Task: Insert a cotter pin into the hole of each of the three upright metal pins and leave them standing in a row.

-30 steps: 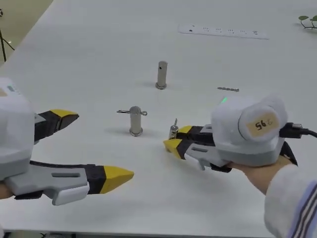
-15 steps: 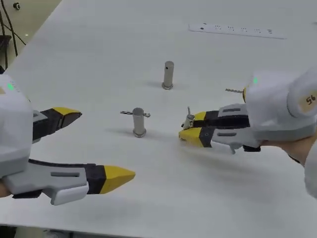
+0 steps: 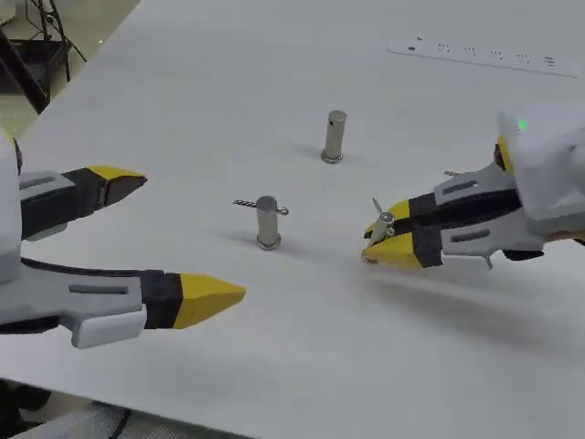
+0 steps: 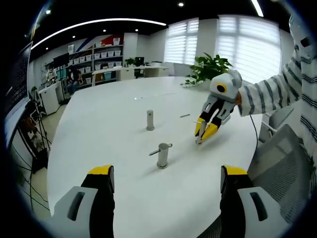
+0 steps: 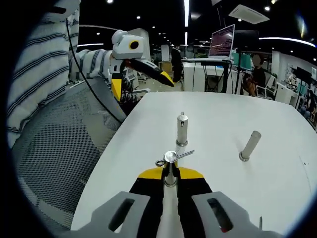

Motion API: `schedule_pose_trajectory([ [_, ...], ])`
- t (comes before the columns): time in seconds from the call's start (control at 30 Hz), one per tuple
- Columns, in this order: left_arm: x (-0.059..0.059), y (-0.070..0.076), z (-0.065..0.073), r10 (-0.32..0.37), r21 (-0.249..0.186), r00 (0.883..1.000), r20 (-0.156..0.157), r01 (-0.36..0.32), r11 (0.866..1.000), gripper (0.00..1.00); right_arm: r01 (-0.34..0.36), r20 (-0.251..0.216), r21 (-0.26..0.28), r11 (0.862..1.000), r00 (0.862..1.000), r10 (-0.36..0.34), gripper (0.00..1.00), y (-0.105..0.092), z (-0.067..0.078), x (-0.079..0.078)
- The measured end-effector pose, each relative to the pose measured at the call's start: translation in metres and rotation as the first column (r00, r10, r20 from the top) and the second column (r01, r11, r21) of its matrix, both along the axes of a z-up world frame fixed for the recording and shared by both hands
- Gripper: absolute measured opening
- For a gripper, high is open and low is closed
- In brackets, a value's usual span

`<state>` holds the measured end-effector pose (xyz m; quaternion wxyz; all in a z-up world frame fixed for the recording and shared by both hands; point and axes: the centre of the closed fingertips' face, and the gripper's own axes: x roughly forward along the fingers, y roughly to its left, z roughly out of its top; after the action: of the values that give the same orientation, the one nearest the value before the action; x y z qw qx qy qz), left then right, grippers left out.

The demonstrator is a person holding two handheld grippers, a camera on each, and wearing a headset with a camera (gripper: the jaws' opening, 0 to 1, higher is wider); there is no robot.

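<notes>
Cotter pin [image 5: 184, 154] through metal pin [image 5: 171, 163] (in right gripper [image 5: 170, 175])

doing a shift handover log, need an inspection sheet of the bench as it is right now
surface: white table
job's things: far metal pin upright, no cotter pin in it; middle metal pin upright, cotter pin through it; third metal pin, cotter pin through it, between the right gripper's jaws; spare cotter pin lying flat
clutter: power strip near the far edge
grippers: left gripper open, holds nothing; right gripper shut on the third metal pin
cables: dark cable across the mesh chair
surroundings: office desks, shelves, potted plant
</notes>
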<state>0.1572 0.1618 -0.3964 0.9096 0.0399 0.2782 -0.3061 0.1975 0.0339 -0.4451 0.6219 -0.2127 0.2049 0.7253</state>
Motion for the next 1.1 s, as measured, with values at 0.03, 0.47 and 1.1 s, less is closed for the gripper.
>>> schedule_pose_trajectory([
  [0.03, -0.002, -0.002, 0.0, -0.001, -0.008, 1.0, -0.003, 0.001, 1.0, 0.87, -0.015, 0.004, -0.001, 1.0, 1.0, 0.015, 0.03, 0.0, 0.0, 0.0],
  [0.47, -0.014, -0.019, 0.001, -0.001, -0.074, 0.999, -0.038, -0.002, 0.997, 0.87, -0.303, 0.013, -0.049, 0.952, 0.953, 0.304, 0.04, -0.008, -0.002, 0.005],
  [1.1, -0.017, -0.03, -0.008, 0.051, -0.056, 0.995, -0.088, -0.056, 0.997, 0.87, -0.556, 0.012, -0.101, 0.825, 0.828, 0.56, 0.04, -0.007, -0.018, 0.007],
])
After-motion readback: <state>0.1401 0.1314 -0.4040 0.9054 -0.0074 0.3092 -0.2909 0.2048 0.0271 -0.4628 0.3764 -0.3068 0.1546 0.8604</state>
